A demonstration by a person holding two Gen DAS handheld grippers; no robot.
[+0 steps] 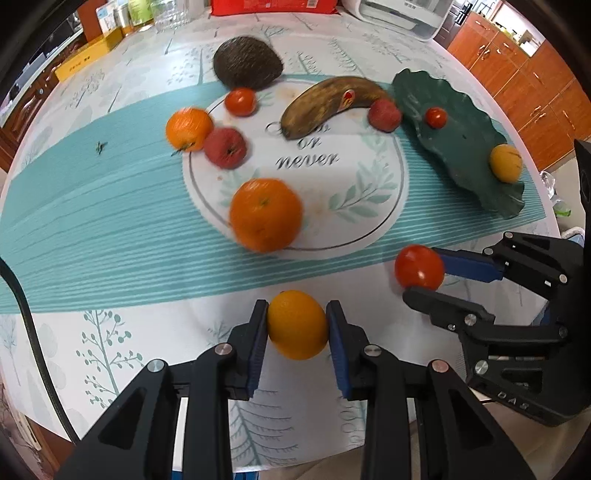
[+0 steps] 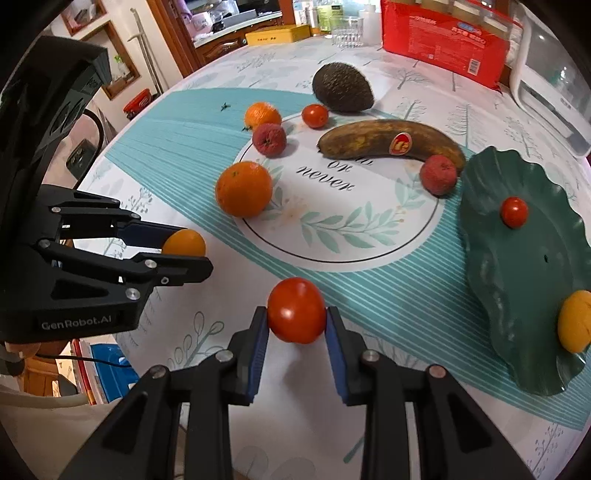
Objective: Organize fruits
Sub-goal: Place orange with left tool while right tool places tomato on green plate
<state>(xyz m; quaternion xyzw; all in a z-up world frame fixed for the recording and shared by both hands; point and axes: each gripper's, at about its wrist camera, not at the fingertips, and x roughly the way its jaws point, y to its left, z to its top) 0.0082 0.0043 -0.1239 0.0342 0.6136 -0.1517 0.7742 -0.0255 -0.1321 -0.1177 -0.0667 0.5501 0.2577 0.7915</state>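
My left gripper [image 1: 297,325] is shut on a yellow-orange fruit [image 1: 297,325], held above the near table edge; it also shows in the right wrist view [image 2: 184,242]. My right gripper [image 2: 296,312] is shut on a red tomato [image 2: 296,310], also seen in the left wrist view [image 1: 419,267]. A green wavy plate [image 2: 517,266] at the right holds a small tomato [image 2: 513,211] and a yellow fruit [image 2: 574,321]. On the mat lie two oranges [image 2: 243,189], [image 2: 262,115], two red lychee-like fruits [image 2: 269,139], [image 2: 438,174], a tomato [image 2: 314,116], a brown banana [image 2: 388,142] and an avocado [image 2: 341,86].
A red package [image 2: 443,40], a white appliance [image 2: 550,85], a glass [image 2: 347,31] and a yellow box [image 2: 277,34] stand along the far table edge. Wooden cabinets [image 1: 517,66] lie beyond the table to the right. A black cable [image 1: 33,332] hangs at the left.
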